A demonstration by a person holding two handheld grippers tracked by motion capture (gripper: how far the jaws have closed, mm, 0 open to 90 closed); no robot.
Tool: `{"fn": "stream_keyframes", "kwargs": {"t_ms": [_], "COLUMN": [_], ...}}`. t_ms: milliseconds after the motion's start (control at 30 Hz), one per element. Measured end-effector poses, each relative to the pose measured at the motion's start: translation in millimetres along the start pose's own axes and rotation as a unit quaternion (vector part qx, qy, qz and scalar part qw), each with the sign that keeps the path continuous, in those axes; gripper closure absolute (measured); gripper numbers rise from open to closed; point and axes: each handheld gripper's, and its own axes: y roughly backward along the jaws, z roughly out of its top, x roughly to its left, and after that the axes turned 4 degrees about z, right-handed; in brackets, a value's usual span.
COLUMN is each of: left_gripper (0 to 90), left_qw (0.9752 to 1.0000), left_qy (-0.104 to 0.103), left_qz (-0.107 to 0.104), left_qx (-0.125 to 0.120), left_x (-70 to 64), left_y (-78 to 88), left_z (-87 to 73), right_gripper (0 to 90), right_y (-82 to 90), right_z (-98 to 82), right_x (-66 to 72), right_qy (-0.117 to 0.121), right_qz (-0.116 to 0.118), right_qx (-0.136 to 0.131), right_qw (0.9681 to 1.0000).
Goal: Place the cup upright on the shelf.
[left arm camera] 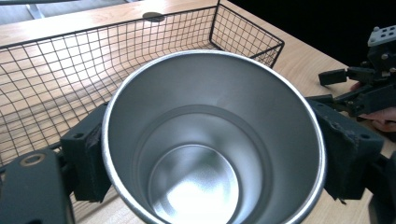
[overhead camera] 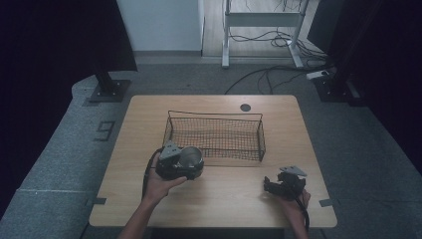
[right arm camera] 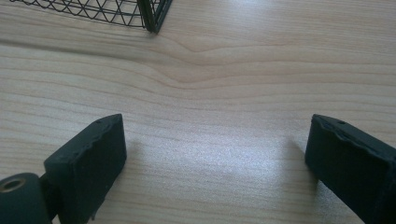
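A shiny metal cup point(overhead camera: 191, 157), mouth toward the camera and empty inside point(left arm camera: 205, 154), is clamped between the black pads point(left arm camera: 86, 158) of my left gripper point(overhead camera: 185, 168). It hangs by the front left corner of a black wire basket point(overhead camera: 214, 115), whose mesh point(left arm camera: 70, 70) lies just behind it. My right gripper point(overhead camera: 271, 185) rests low over the table near the front right, jaws wide apart point(right arm camera: 215, 158), with bare wood between them. In the left gripper view the right gripper point(left arm camera: 359, 88) is off to the right.
The wooden table point(overhead camera: 224, 199) has a round cable hole point(overhead camera: 245, 107) behind the basket. A corner of the basket point(right arm camera: 152, 14) lies ahead of the right gripper. Dark stands and cables are on the floor beyond the table.
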Motion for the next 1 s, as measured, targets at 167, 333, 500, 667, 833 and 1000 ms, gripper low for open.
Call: {"fn": "stream_keyframes", "kwargs": {"t_ms": [167,333,500,667,833,1000], "left_gripper": [14.5,14.5,14.5,14.5,14.5,14.5], "left_qw": [1.0,1.0,0.9999,0.9999,0.9999,0.9998], "left_qy": [-0.001,-0.007,-0.012,-0.014,-0.015,-0.015], "left_qz": [0.004,0.004,0.004,0.001,0.0,0.001], "left_qx": [-0.003,-0.003,-0.002,-0.004,-0.006,-0.01], "left_x": [1.4,1.4,0.7,0.4,1.3,1.5], "left_y": [0.1,-2.2,-5.5,-7.1,-8.0,-8.2], "left_z": [4.2,9.9,14.2,18.3,23.8,29.9], "right_gripper": [5.7,5.8,5.9,5.9,5.9,6.0], "right_y": [0.0,0.1,0.0,-0.1,-0.2,-0.2], "right_z": [0.0,0.0,0.1,0.2,0.3,0.4], "right_x": [-0.1,-0.3,-0.4,-0.6,-0.5,-0.6], "right_qy": [0.0,0.0,0.0,0.0,-0.002,-0.002], "right_qz": [-0.001,-0.002,-0.002,-0.003,-0.003,-0.004], "right_qx": [-0.001,-0.001,-0.001,-0.001,-0.001,-0.001], "right_qw": [1.0,1.0,1.0,1.0,1.0,1.0]}}
